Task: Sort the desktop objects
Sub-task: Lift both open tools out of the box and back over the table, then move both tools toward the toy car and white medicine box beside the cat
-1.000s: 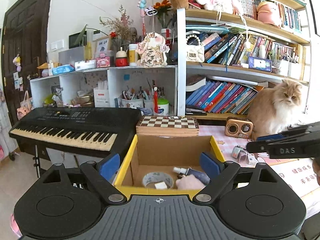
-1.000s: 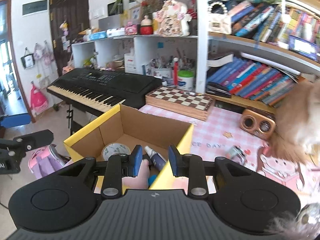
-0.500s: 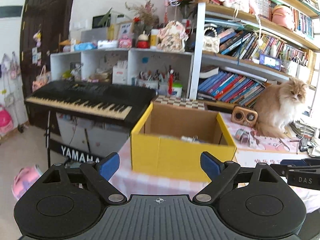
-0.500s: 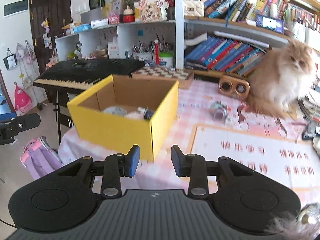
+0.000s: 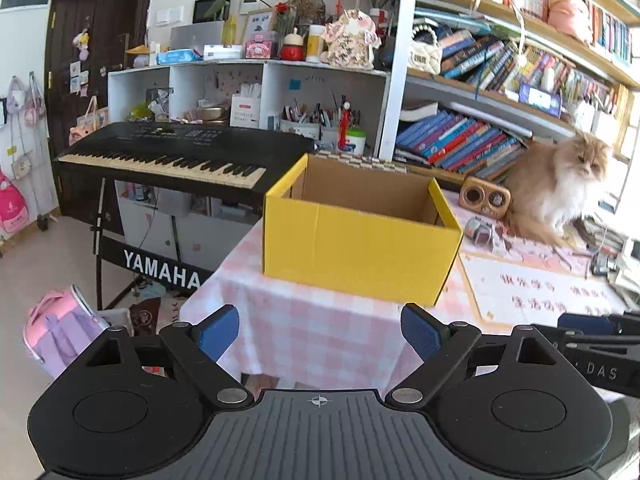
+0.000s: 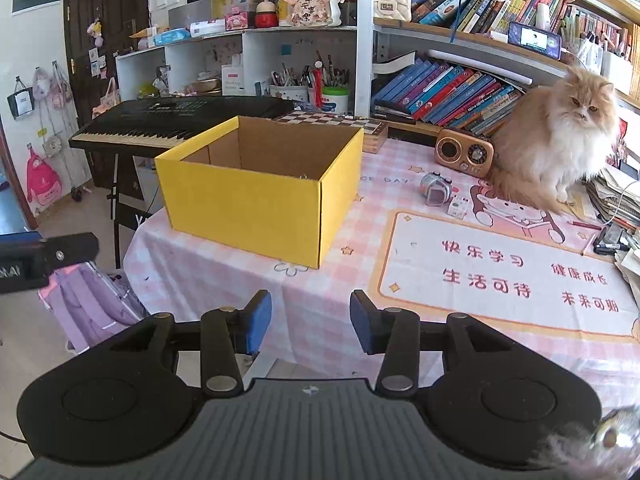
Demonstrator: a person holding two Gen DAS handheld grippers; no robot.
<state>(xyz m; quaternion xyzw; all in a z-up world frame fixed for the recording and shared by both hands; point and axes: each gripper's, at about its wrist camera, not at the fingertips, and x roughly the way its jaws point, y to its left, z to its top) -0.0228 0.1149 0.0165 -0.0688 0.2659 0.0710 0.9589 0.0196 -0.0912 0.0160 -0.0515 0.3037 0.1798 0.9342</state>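
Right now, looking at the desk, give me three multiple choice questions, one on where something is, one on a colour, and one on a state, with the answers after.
1. Where is the small wooden radio?
A. inside the box
B. on the tablecloth beside the cat
C. on the keyboard

2. What colour is the outside of the cardboard box?
A. yellow
B. blue
C. white

3. How is the right gripper?
A. shut on a pen
B. shut on the box rim
C. open, with nothing between its fingers

Answers: B, the radio stands on the pink checked cloth right next to the cat. A, the box walls are yellow outside, brown inside. C, its blue pads stand apart over bare tablecloth, and the jaws have just been opening.
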